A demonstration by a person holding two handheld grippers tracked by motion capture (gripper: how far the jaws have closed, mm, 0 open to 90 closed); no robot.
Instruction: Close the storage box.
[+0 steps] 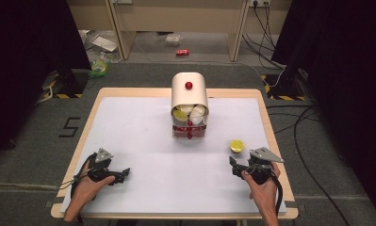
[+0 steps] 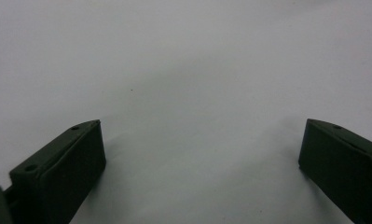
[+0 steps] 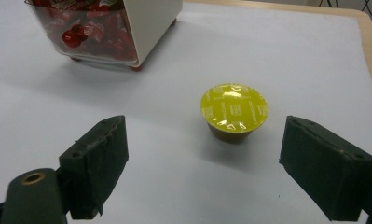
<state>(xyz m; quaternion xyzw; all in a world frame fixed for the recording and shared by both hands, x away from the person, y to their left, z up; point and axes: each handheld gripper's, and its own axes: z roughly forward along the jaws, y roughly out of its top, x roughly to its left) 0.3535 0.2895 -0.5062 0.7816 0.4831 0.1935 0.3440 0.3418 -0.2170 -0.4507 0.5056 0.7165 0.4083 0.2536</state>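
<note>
A yellow-lidded coffee capsule (image 1: 236,145) (image 3: 233,112) stands upright on the white table sheet, at the right. My right gripper (image 1: 233,165) (image 3: 204,158) is open just short of it, its jaws wide on either side with nothing between them. A cream storage box (image 1: 189,96) with a red knob and a clear drawer (image 3: 88,30) of red packets stands at the table's middle back; capsules show in its upper opening. My left gripper (image 1: 125,173) (image 2: 200,149) rests open at the front left, over bare white sheet.
The white sheet (image 1: 143,136) covers most of the wooden table (image 1: 265,113). Cables (image 1: 298,127) run over the floor to the right. A red can (image 1: 182,52) and litter lie on the floor behind the table.
</note>
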